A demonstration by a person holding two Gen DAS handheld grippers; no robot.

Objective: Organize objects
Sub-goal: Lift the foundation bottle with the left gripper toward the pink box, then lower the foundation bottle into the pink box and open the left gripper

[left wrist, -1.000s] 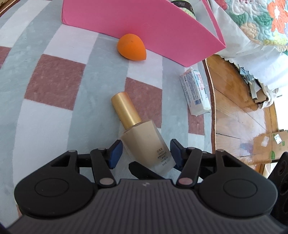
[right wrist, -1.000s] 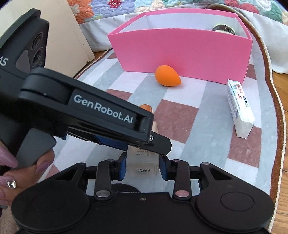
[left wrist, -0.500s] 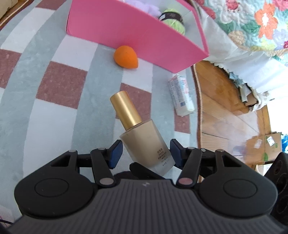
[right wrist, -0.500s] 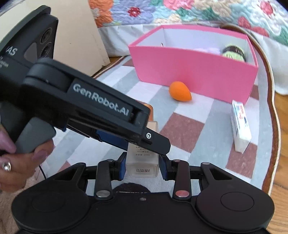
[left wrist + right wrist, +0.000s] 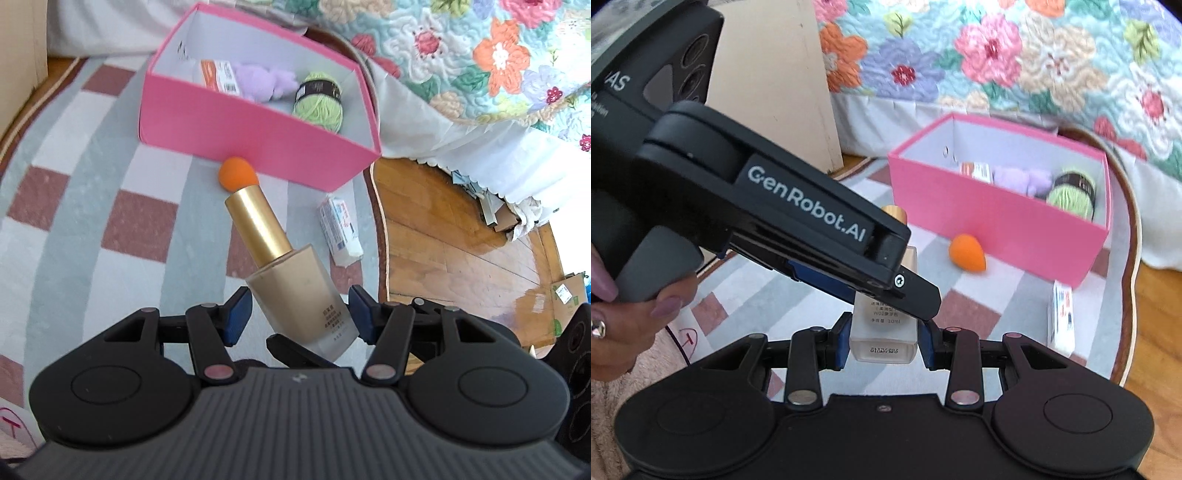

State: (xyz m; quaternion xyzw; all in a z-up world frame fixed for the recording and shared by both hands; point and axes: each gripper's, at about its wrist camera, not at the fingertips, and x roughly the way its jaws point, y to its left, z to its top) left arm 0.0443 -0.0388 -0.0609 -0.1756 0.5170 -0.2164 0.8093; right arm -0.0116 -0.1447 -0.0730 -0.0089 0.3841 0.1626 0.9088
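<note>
Where the bottle is: the bottle [image 5: 299, 299] is held off the rug [image 5: 74, 221] between both claws, gold cap [image 5: 258, 225] pointing toward the box, body skewed in the left wrist view.
Right gripper [image 5: 882, 339]: clamped on the clear base of the bottle, one blue pad flat on each side.
Left gripper [image 5: 297, 317]: closed wider about the bottle's body; pads appear to touch both flanks, one at the shoulder and one lower down, so the hold looks crooked.
Hand [image 5: 624, 325]: wrapped round the left gripper's handle, at the left edge of the right wrist view.
Step in hand (judged): carrying the bottle to the box.
Doing it well: move both claws as one so the glass is not twisted; lift the cap clear of the front wall before going forward; lower into the bare part of the floor of the box; loosen one claw first, then the other.
Risk (judged): smooth glass may slip in the skewed left hold.
Sponge [image 5: 236, 173]: orange, on the rug just in front of the box wall, not yet packed.
Pack [image 5: 340, 232]: white, flat on the rug near its edge, not yet packed.
Box [image 5: 258, 122]: pink, open, on the rug.
Contents: orange carton [image 5: 218, 74], purple toy [image 5: 266, 79], green yarn [image 5: 319, 103].
Beyond: floral quilt [image 5: 480, 55].
</note>
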